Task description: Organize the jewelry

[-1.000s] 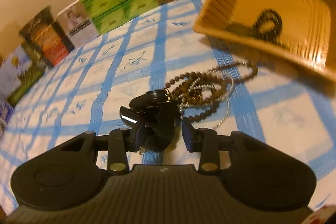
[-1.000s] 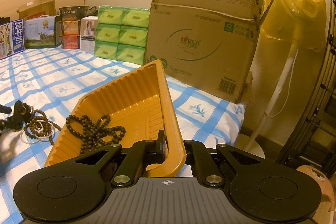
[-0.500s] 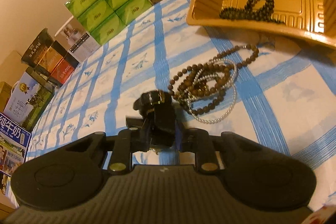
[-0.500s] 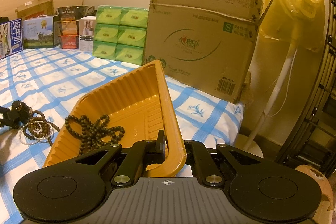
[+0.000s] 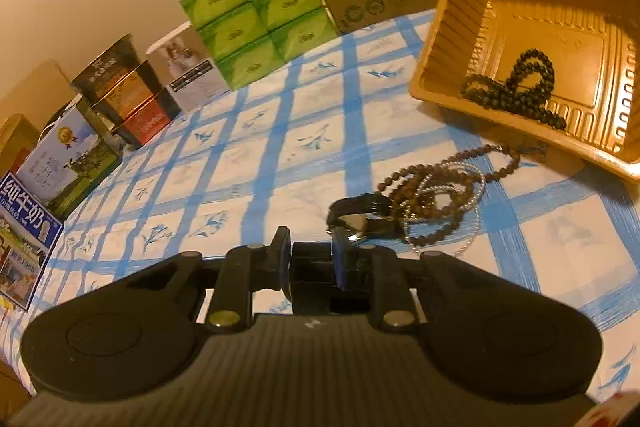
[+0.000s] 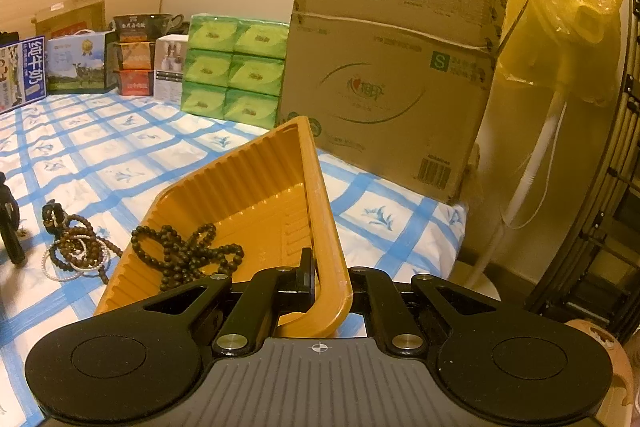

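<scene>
Left wrist view, left claw (image 5: 308, 255) narrowly apart, nothing between, black watch (image 5: 360, 217) just beyond beside brown bead strands (image 5: 436, 195), right claw (image 6: 330, 277) clamped on orange ribbed plastic tray (image 6: 256, 187) rim, dark bead necklace (image 6: 184, 251) inside tray.

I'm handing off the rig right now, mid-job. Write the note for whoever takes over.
Left gripper: jaws have just been closing to a narrow gap, with nothing visibly between them. The black piece lies just past its right fingertip, beside the pile.
Right gripper: shut on the near rim of the orange tray, holding it tilted.
Done: dark bead strand is in the tray.
Left: the brown beads and pearl strand pile and the black piece are on the tablecloth, outside the tray.
</scene>
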### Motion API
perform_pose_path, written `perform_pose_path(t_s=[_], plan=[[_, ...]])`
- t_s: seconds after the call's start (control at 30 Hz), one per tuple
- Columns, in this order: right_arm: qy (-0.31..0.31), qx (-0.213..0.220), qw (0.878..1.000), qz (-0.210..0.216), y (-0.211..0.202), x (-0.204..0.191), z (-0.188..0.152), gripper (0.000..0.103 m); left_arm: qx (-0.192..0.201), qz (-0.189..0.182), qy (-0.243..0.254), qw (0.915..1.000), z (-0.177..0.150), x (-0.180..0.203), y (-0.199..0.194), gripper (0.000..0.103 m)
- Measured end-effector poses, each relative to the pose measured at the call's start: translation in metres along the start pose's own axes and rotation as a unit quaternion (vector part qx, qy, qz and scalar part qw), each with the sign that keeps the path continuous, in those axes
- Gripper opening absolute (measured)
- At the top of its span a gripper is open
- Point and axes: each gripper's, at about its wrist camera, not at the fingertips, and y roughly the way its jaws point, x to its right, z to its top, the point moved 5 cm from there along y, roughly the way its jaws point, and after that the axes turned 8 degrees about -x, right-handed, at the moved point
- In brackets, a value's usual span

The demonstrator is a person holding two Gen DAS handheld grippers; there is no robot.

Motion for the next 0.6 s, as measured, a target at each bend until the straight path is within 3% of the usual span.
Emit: perform_pose_path(t_s=[0.4, 0.6], plan=[[-0.001, 0.003, 1.000, 0.001, -0.002, -0.004, -0.001, 0.006, 0.019, -0.014, -0.044, 0.9987, 0.019, -0.034, -0.017, 0.020], [0.002, 0.004, 1.000, 0.002, -0.002, -0.005, -0.001, 0.006, 0.035, -0.040, -0.047, 0.9975, 0.042, -0.023, -0.026, 0.020]])
